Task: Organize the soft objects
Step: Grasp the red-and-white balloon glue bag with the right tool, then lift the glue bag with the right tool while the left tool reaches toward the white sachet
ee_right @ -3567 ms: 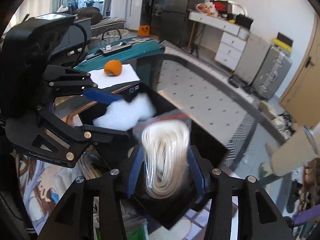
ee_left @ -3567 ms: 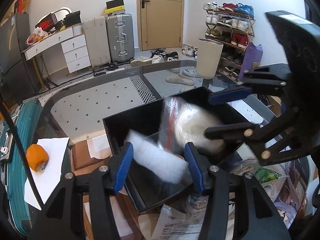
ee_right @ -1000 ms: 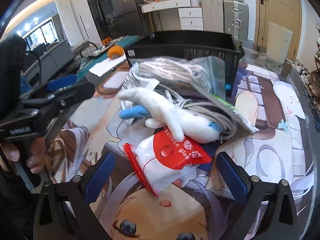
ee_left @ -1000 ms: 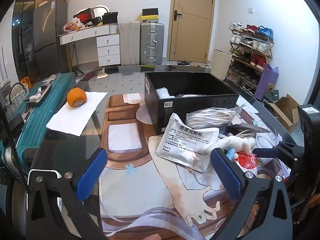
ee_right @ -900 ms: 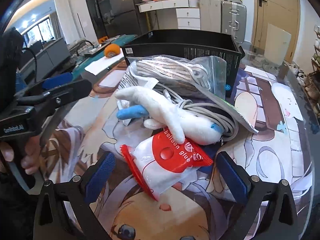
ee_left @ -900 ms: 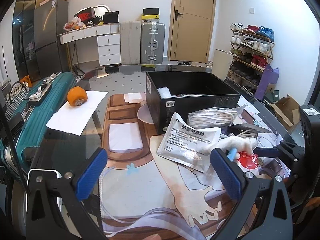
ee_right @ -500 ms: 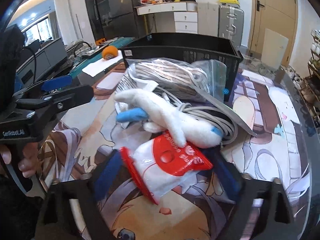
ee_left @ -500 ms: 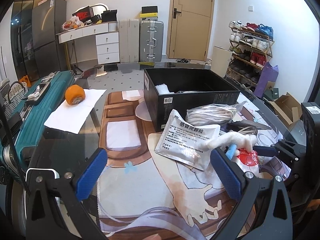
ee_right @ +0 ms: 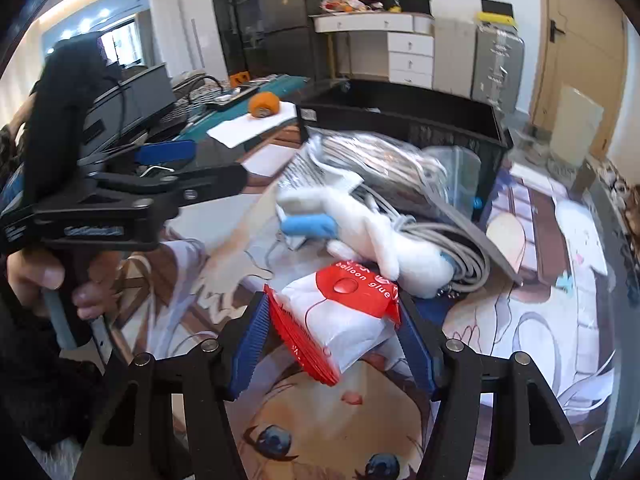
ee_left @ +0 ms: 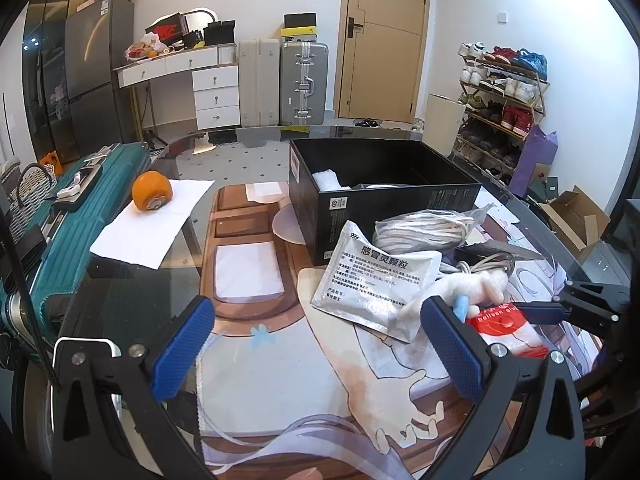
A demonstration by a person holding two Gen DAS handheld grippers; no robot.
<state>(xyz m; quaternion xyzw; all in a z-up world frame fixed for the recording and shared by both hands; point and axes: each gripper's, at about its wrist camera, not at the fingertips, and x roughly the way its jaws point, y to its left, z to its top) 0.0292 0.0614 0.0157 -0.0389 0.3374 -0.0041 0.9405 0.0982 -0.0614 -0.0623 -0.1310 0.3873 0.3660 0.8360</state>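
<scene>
Red-and-white balloon glue packet [ee_right: 344, 320] tilted, white plush [ee_right: 372, 232] behind, touching

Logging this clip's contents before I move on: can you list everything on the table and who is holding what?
Balloon glue packet: one, red and white, between the right gripper's pads.
Plush toy: one, white with blue parts, on the cable pile.
Cable coil: one, grey, under the plush toy.
Bagged rope: one, off-white in clear plastic, against the box front.
Medicine sachet: one, silver, front of the box.
Black box: one, open, table centre.
Orange: one, on white paper, left.
Left gripper: open, empty.
Right gripper: shut on the packet.
</scene>
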